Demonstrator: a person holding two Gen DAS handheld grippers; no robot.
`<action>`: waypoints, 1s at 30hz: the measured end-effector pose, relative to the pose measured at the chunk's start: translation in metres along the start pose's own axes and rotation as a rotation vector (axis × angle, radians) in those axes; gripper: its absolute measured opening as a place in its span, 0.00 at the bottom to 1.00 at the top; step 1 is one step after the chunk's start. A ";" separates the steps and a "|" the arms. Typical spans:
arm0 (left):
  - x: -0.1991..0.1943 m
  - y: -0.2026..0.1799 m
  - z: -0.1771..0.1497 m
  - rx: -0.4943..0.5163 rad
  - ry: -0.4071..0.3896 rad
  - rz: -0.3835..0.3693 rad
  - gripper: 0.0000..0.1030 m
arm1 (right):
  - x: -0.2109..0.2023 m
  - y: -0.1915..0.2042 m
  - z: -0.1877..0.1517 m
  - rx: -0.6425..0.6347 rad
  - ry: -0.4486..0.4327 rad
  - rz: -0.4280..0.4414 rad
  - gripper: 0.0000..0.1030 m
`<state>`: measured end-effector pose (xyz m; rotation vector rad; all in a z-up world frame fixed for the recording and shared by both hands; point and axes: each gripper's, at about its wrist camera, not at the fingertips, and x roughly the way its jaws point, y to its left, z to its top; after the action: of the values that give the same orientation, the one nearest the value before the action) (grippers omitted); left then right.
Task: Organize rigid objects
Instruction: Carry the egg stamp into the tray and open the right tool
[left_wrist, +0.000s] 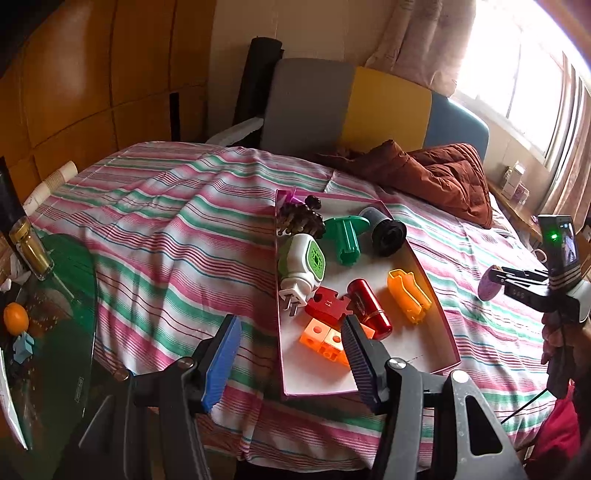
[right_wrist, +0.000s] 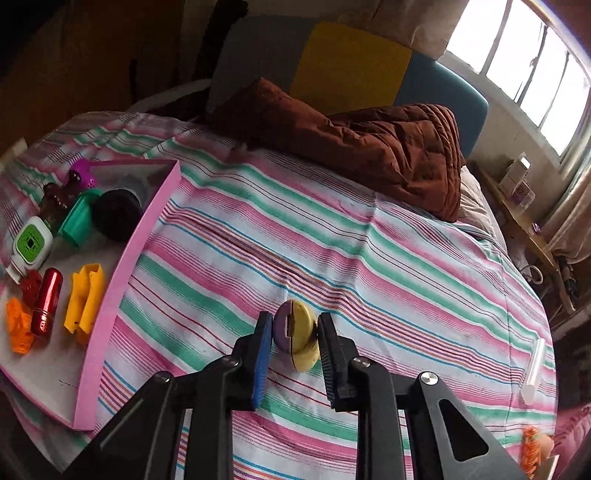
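Left wrist view gave us the striped bed, its near edge cut off by our left gripper, whose jaws stood apart and empty above the pink tray's near corner. That gripper hid part of the orange cubes. Our right gripper was clamped on a purple-and-yellow egg-shaped toy over the sheet, right of the tray; its underside we could not see.
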<state>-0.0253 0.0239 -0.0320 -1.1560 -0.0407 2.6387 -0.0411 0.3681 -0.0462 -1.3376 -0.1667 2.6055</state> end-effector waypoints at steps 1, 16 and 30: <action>-0.001 0.000 0.000 0.001 -0.004 0.000 0.55 | -0.004 0.000 0.002 0.012 -0.009 0.015 0.24; -0.021 0.012 0.006 -0.005 -0.064 0.110 0.55 | -0.053 0.160 0.058 -0.140 -0.182 0.328 0.24; -0.035 0.026 0.008 -0.062 -0.096 0.205 0.78 | -0.040 0.200 0.030 -0.153 -0.175 0.322 0.52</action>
<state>-0.0139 -0.0088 -0.0043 -1.1060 -0.0229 2.8911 -0.0689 0.1646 -0.0359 -1.2737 -0.1951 3.0371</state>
